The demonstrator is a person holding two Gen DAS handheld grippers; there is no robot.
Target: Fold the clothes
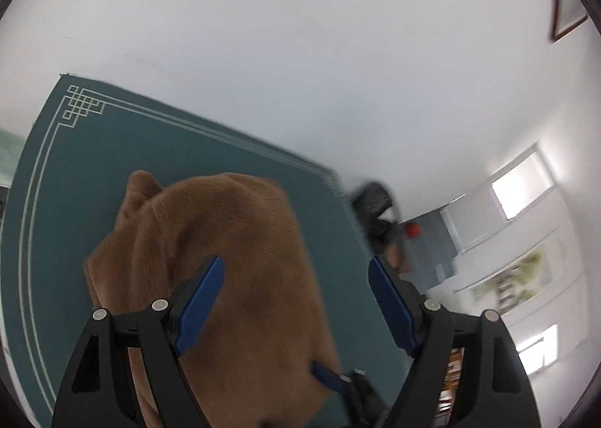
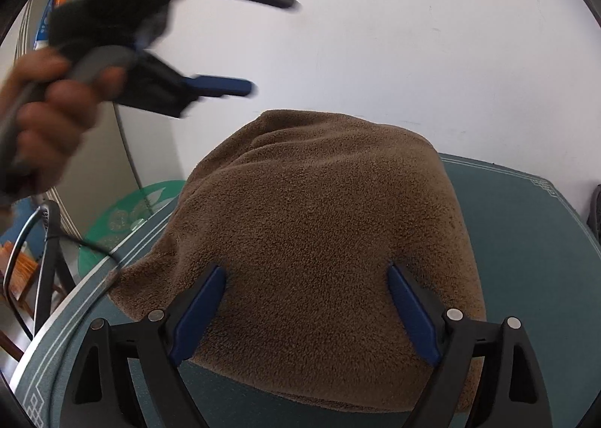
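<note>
White wall backs a teal tabletop with pale border lines, and on it lies the brown fleece garment, bunched into a rounded, partly folded heap. Right gripper hovers low over its near edge with jaws spread wide and nothing clamped. Left gripper is likewise spread and empty, raised above the cloth. Judging by the lumpy shape, the fold looks unfinished. To do it well, each gripper should take a single edge layer at opposite corners, lift evenly and lay the cloth flat, so no thick wad is pinched.
</note>
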